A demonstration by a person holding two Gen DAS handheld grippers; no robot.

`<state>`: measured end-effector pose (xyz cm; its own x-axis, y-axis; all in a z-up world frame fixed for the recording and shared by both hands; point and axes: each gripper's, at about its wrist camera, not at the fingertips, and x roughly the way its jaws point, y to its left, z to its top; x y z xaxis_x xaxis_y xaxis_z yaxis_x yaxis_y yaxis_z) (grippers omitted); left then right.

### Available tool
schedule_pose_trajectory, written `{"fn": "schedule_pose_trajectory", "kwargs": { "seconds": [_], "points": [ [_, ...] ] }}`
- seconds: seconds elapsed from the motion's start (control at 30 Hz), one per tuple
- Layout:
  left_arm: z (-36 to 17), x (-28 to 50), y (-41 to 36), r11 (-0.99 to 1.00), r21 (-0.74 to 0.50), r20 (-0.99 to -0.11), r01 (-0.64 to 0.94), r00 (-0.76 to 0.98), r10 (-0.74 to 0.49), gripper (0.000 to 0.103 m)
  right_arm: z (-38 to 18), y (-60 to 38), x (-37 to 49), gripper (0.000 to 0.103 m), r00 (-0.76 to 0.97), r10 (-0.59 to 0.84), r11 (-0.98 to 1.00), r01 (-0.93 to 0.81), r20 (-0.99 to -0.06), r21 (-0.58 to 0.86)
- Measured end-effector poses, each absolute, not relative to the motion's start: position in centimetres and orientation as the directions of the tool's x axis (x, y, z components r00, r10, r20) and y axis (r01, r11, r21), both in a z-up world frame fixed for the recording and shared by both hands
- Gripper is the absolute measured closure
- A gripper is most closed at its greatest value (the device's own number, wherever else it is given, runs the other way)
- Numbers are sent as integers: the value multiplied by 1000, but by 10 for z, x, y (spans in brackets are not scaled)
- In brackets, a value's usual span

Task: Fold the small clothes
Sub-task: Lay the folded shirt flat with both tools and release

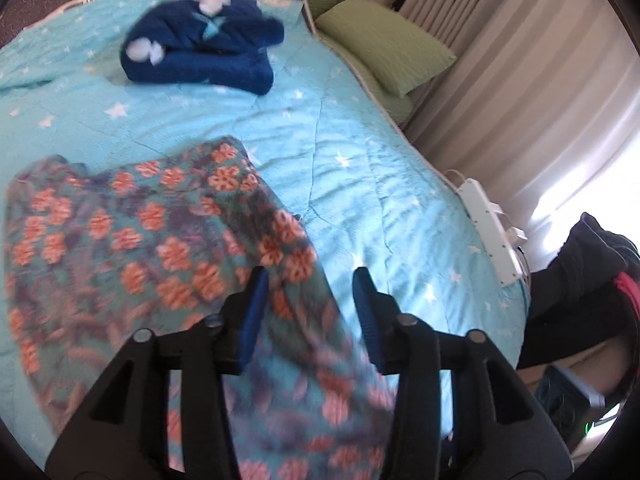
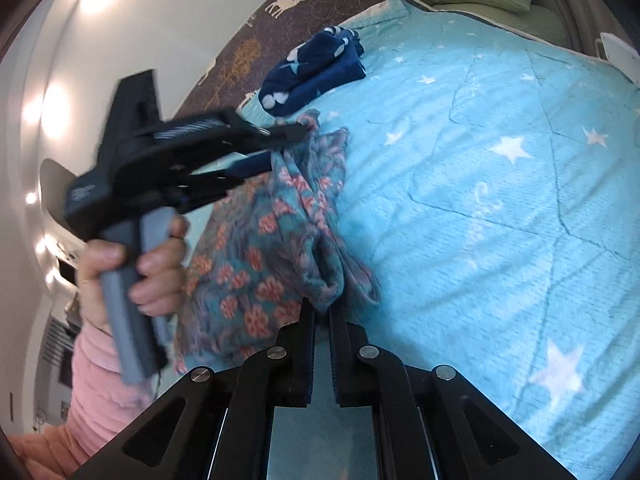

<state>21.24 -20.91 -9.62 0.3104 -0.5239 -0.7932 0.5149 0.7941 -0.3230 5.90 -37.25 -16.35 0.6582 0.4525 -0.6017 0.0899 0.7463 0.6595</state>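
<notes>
The floral garment (image 1: 152, 248) lies bunched on the turquoise star-print blanket (image 1: 360, 168) covering the bed. The left gripper (image 1: 308, 280) has its fingers (image 1: 256, 300) parted, nothing pinched; the cloth spreads beneath and between them, mostly toward 9 o'clock. The right gripper (image 2: 322, 312) has its fingers clamped narrow on a gathered fold of the garment, which runs away from their tips toward 11 o'clock. A folded navy garment (image 1: 204, 52) lies well apart at 11 o'clock.

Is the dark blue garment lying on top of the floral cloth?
No: in the left wrist view the dark blue garment lies apart on the turquoise blanket, beyond the floral cloth.
</notes>
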Motion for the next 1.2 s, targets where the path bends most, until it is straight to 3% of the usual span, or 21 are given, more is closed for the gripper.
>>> {"fn": "schedule_pose_trajectory", "kwargs": {
  "seconds": [0.1, 0.27, 0.43, 0.5, 0.53, 0.6, 0.67, 0.73, 0.83, 0.93, 1.0, 1.2],
  "points": [
    [-84, 193, -178, 802, -284, -772, 525, 370, -516, 43, -156, -381, 47, 92, 677, 399, 776, 110, -618, 622],
    [-100, 153, -124, 842, -228, -788, 489, 416, -455, 43, -126, -392, 38, 92, 743, 320, 826, 84, -587, 557],
    [-115, 126, -110, 856, -142, -778, 497, 479, -407, 42, -105, -364, 59, 92, 736, 437, 825, -101, -517, 555],
    [-118, 123, -109, 863, -129, -777, 488, 491, -394, 42, -114, -357, 73, 92, 704, 457, 817, -92, -543, 569],
    [-119, 122, -109, 863, -127, -775, 488, 495, -394, 42, -127, -356, 80, 93, 677, 411, 837, -15, -611, 547],
    [-121, 119, -107, 857, -124, -771, 500, 495, -401, 41, -147, -364, 86, 103, 632, 332, 858, 105, -700, 502],
    [-123, 114, -104, 847, -115, -767, 518, 495, -407, 40, -160, -378, 79, 103, 624, 385, 804, 134, -680, 579],
    [-127, 110, -102, 837, -98, -767, 539, 495, -409, 40, -153, -382, 70, 103, 624, 363, 819, 140, -692, 556],
    [-125, 104, -97, 829, -96, -765, 551, 492, -416, 40, -136, -376, 66, 97, 631, 311, 868, 116, -710, 483],
    [-120, 99, -93, 821, -133, -759, 556, 476, -445, 40, -111, -374, 75, 93, 672, 325, 886, 29, -665, 462],
    [-114, 96, -88, 815, -166, -751, 555, 465, -470, 40, -98, -372, 92, 75, 679, 348, 889, -20, -647, 457],
    [-97, 90, -92, 762, -210, -701, 612, 449, -554, 38, -92, -364, 174, 73, 638, 371, 900, -68, -674, 431]
  ]
}}
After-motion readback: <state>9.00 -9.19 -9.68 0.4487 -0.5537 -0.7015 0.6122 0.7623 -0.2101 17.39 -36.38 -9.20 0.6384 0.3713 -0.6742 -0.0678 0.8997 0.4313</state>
